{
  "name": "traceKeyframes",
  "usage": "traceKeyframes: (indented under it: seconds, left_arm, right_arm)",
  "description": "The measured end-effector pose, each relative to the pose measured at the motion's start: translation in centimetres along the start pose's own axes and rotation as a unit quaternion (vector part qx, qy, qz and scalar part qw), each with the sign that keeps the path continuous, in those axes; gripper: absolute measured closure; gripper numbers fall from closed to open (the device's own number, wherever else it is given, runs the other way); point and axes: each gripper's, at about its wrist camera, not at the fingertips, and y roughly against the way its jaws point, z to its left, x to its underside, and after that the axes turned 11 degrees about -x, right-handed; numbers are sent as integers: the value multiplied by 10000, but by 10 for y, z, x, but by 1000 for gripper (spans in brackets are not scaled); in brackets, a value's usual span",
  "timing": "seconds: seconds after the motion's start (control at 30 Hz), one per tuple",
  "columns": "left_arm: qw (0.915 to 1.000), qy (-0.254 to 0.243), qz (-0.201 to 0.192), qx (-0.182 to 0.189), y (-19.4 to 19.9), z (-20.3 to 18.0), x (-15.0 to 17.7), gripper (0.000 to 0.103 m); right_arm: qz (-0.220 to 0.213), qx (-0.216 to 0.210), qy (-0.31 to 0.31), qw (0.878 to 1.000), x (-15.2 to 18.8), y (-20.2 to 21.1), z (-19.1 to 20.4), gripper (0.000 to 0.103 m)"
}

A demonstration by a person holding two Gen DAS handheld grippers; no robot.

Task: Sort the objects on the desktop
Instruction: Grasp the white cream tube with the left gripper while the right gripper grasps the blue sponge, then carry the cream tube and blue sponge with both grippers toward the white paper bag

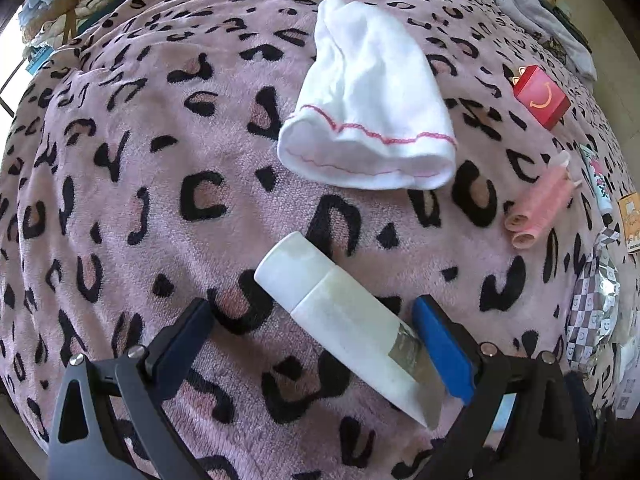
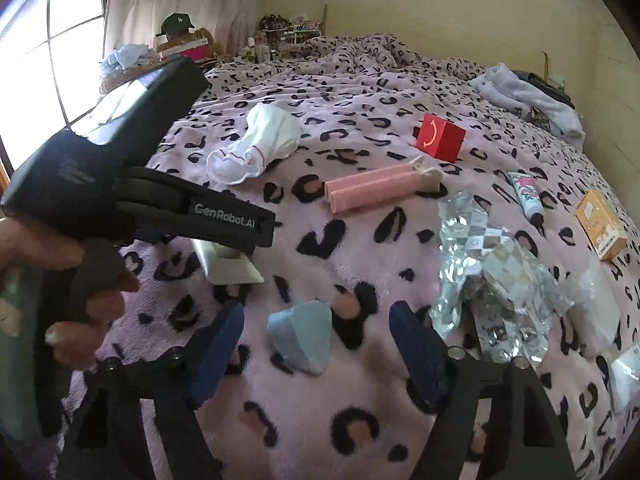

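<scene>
White tube (image 1: 344,320): lies flat on the leopard-print blanket (image 1: 140,200), cap pointing far-left, crimped end near-right, between the fingers of the left gripper (image 1: 312,320). The jaws are spread wide. The right finger (image 1: 442,350) is just beside the tube's crimped end; contact cannot be confirmed. The left finger (image 1: 184,344) is well apart from the tube.

Beyond the tube, a white sock (image 1: 372,108) with pink stitching lies on the blanket. To the far right is a red box (image 1: 542,98) with a yellow smile mark. Nearer on the right lie two pink foam rollers (image 1: 538,210), side by side. At the right edge a checkered foil wrapper (image 1: 596,304) is partly in view.

Right gripper (image 2: 316,336): jaws spread, holding nothing. A light blue sponge-like block (image 2: 302,334) rests on the blanket between the fingers, touching neither. The foil wrapper (image 2: 488,276) lies just beside the right finger (image 2: 420,352). Further off are the pink rollers (image 2: 372,192), the red box (image 2: 440,136) and the sock (image 2: 256,144). To the right lie a small flower-printed tube (image 2: 528,194) and an orange box (image 2: 602,226). At left, the person's hand (image 2: 76,280) holds the left gripper's body (image 2: 120,184); the white tube's crimped end (image 2: 230,264) shows beneath it.
</scene>
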Motion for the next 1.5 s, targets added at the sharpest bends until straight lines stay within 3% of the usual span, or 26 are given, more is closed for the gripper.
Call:
traceKeyframes:
  seconds: [0.33,0.53,0.63,0.77,0.87,0.97,1.0,1.07,1.13,1.33,1.4,1.5]
  left_arm:
    - [9996,253,142,24,5,6,11,2]
    - [9985,425,138,-311,12,6,30,2]
    - [9966,759,199,-258,12,12,32,1]
    - [9965,708,334,-288,2,9,28,0]
    - [9973,567,261,-375,3,5,28,1]
    - [9980,454,184,-389,7,2,27,12]
    - [9983,443,147,-360,10,1,28,21]
    - [9987,421,69,-288,17,1,28,41]
    - [9990,389,-9,-233,24,4,27,73]
    - [9983,538,-23,220,33,27,25,79]
    - [9984,498,-91,234,40,32,26,87]
    - [9985,467,-165,239,40,45,31,87]
  right_arm:
    - [167,37,-26,9999,-2,-21,-5,26]
    - [217,-2,-228,9995,2,-21,-15,26]
    - [217,-16,-233,9995,2,-21,-15,26]
    - [203,7,-232,9995,2,-22,-15,26]
    - [245,-17,-246,9994,2,-24,-15,39]
    - [299,-84,-265,9992,2,-25,-14,52]
    - [313,-109,-278,9991,2,-26,-13,60]
    - [341,-176,-308,9988,2,-26,-11,71]
    - [352,-165,-300,9988,2,-25,-8,75]
    - [251,-119,-537,9982,1,-12,-9,76]
    - [232,-78,-612,9978,2,-9,-12,76]
    - [182,-13,-751,9970,3,-3,-16,76]
